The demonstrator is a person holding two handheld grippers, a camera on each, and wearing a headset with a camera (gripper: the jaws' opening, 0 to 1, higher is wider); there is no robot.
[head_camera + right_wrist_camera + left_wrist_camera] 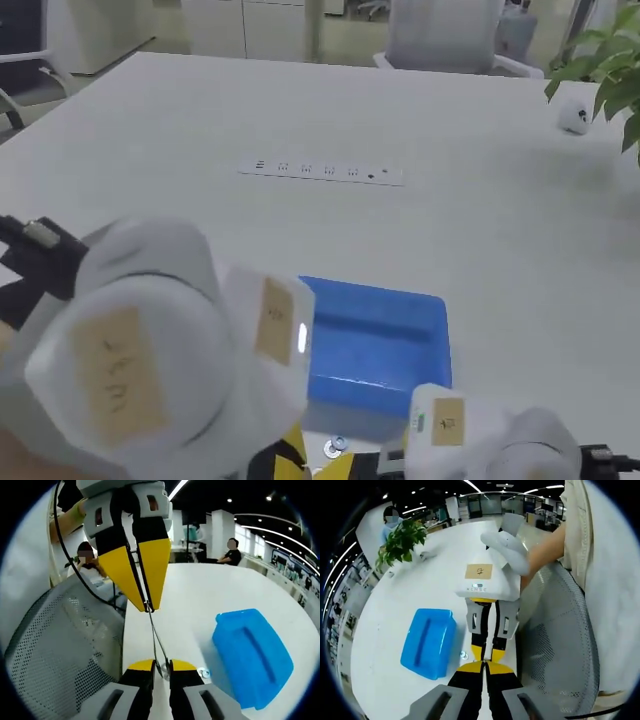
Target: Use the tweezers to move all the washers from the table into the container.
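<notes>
A thin pair of tweezers (152, 630) runs between both grippers near the table's front edge. My left gripper (148, 607) is shut on its rear end, its yellow jaws meeting around the two thin arms. My right gripper (161, 666) faces it and is shut on the tweezers' forward part. In the left gripper view my left gripper (485, 666) and right gripper (487, 655) meet tip to tip. One silver washer (337, 445) (464, 655) (204, 672) lies on the table just beside the tips. The blue container (375, 340) (427, 642) (252, 655) stands directly behind it.
A white power strip (322, 171) lies at mid-table. A green plant (600, 70) and a small white object (575, 117) are at the far right. A grey mesh chair (65, 645) sits at the table's near edge. People sit in the background.
</notes>
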